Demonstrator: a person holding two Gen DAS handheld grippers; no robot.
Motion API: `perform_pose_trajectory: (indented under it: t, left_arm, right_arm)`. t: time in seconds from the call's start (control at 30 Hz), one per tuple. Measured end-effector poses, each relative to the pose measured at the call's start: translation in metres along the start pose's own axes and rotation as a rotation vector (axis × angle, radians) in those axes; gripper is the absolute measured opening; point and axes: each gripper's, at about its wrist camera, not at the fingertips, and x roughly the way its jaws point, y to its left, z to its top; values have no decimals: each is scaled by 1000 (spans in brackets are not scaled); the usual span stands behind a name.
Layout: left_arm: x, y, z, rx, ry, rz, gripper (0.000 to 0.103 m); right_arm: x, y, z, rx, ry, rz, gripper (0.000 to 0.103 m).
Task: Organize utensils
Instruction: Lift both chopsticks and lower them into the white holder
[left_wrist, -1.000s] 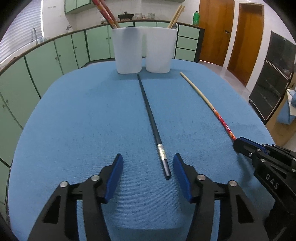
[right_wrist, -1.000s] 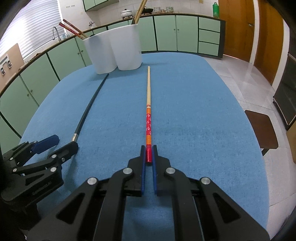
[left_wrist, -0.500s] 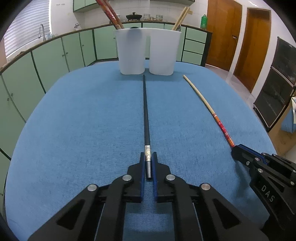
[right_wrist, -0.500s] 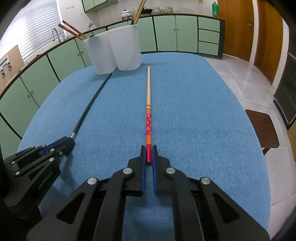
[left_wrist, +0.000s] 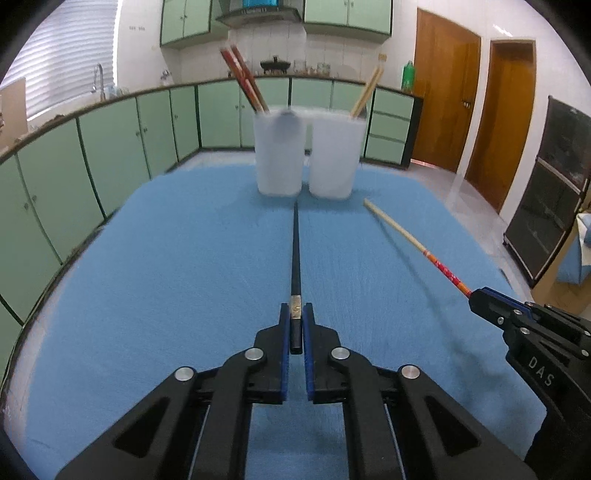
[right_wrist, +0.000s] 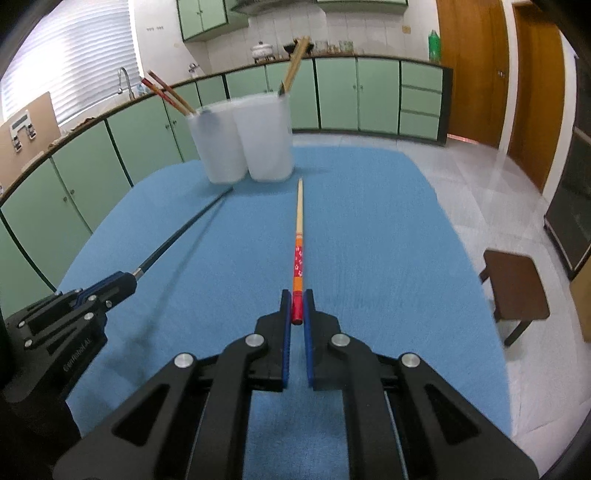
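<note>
My left gripper (left_wrist: 295, 314) is shut on the near end of a black chopstick (left_wrist: 295, 251), held just above the blue tablecloth and pointing at two white cups. My right gripper (right_wrist: 297, 302) is shut on the red end of a bamboo chopstick (right_wrist: 298, 229), also lifted and pointing at the cups. The left cup (left_wrist: 279, 155) holds red chopsticks. The right cup (left_wrist: 336, 158) holds bamboo chopsticks. The right gripper shows in the left wrist view (left_wrist: 480, 299), and the left gripper in the right wrist view (right_wrist: 122, 282).
The blue tablecloth (left_wrist: 166, 277) covers a rounded table. Green cabinets (left_wrist: 110, 147) line the wall behind and to the left. A brown stool (right_wrist: 517, 288) stands right of the table. Wooden doors (left_wrist: 443, 99) are at the far right.
The left gripper closed on the black chopstick. Both grippers have since lifted their chopsticks off the cloth, and the views have tilted up.
</note>
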Motion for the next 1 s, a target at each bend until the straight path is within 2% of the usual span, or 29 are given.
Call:
perform_pose_trajectory:
  t: [0.3,0.63,1.0]
  left_arm:
    - [-35,7,36,-23,-120,-21,7]
    - [-62,20,88,-16,-246,-50,7]
    - [-58,21,143,17,-282,-131,7]
  right_arm:
    - [-38,8,35,-34,-108,32,6]
    - [-63,12,88,-47,-181,122,6]
    - [-66,21,160,-102,-192,190,5]
